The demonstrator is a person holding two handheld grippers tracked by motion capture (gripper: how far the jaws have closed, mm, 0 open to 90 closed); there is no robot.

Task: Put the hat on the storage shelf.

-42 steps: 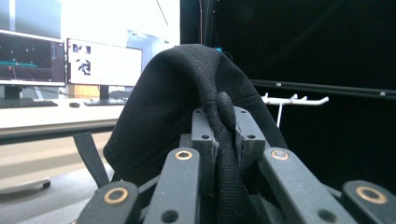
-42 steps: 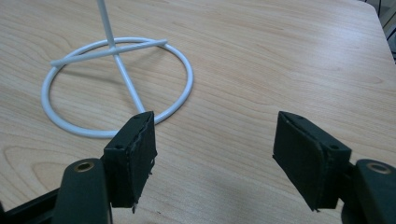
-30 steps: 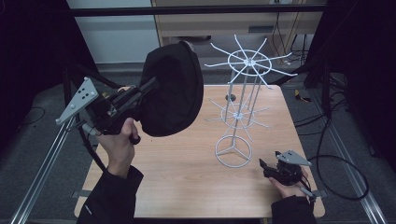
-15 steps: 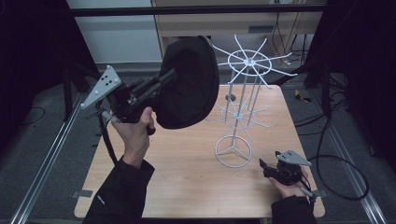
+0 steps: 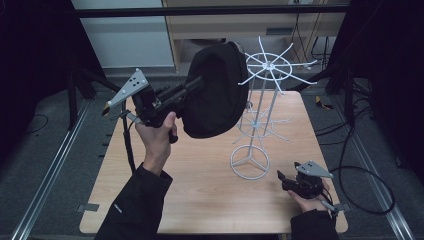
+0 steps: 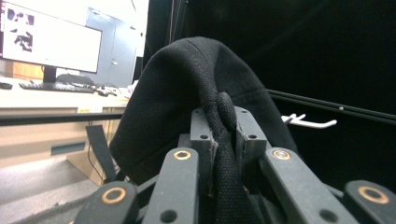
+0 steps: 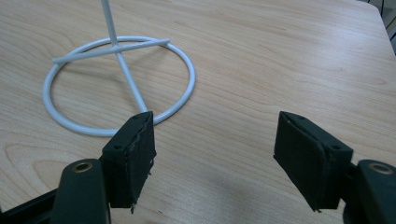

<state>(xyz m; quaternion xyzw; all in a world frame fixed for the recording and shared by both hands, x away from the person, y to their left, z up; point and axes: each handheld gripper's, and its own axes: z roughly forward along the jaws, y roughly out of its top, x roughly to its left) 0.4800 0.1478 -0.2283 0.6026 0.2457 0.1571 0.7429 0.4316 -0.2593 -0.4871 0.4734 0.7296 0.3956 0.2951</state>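
Note:
A black cap (image 5: 215,97) hangs in the air over the table's left half, just left of a white wire rack (image 5: 262,105). My left gripper (image 5: 182,95) is shut on the cap's rim; in the left gripper view the black fabric (image 6: 196,93) bunches between the two pads (image 6: 201,130). A white rack arm tip (image 6: 308,122) shows past the cap. The rack's ring base (image 7: 119,84) stands on the wooden table. My right gripper (image 5: 286,179) rests low at the table's right front, open, with nothing between its pads (image 7: 135,154).
The wooden table (image 5: 200,185) has bare room in front of the rack and to the left front. Metal rails (image 5: 45,180) run along both sides of the table. A desk with a monitor (image 6: 51,42) stands beyond it.
My left hand carried the cap to the right, bringing it close against the rack's top spokes. The right gripper stayed where it was.

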